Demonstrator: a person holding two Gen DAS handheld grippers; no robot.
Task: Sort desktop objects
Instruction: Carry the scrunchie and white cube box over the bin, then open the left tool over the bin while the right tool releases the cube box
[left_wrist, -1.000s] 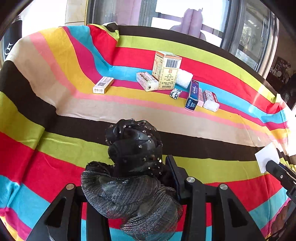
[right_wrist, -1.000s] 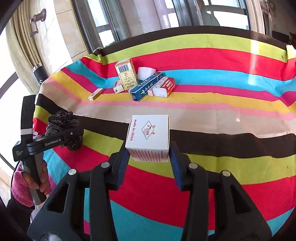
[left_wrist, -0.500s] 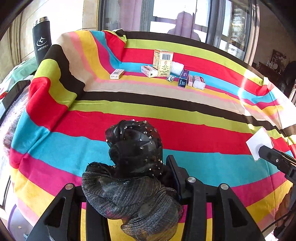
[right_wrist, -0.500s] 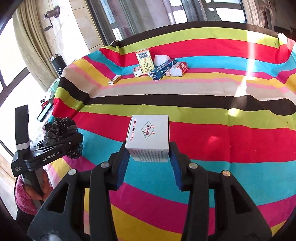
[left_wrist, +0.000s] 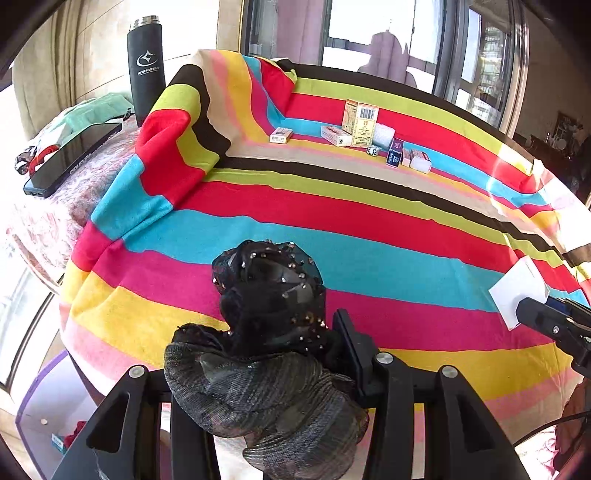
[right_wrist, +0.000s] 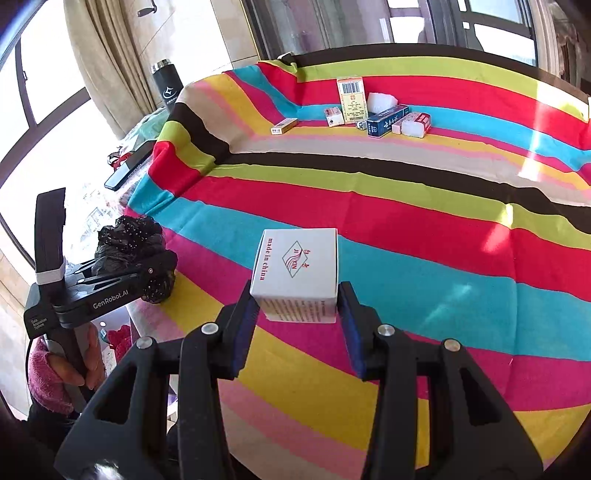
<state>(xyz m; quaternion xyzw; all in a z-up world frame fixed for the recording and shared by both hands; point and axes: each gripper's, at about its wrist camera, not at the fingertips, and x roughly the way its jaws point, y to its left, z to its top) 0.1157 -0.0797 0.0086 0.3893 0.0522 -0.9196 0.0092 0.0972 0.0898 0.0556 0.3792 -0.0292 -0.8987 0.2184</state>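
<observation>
My left gripper (left_wrist: 273, 332) is shut on a black beaded hair scrunchie (left_wrist: 269, 291) and holds it above the near left edge of the striped tablecloth (left_wrist: 332, 229). It also shows in the right wrist view (right_wrist: 129, 243). My right gripper (right_wrist: 295, 306) is shut on a white box (right_wrist: 297, 267) printed "made in china", held above the cloth's near side; the box also shows in the left wrist view (left_wrist: 519, 295). Small boxes stand in a row at the far side: a tall yellow box (left_wrist: 362, 120), a blue box (left_wrist: 394, 153) and a small white box (left_wrist: 281, 134).
A black thermos (left_wrist: 146, 66) and a dark phone (left_wrist: 74, 157) sit on a side surface left of the table. Windows run along the far wall. The floor shows below the table's near left edge (left_wrist: 48, 406).
Both grippers have pulled back toward the table's near edge, still holding the scrunchie and the white box. The row of boxes now looks farther away; the thermos and phone have come into view.
</observation>
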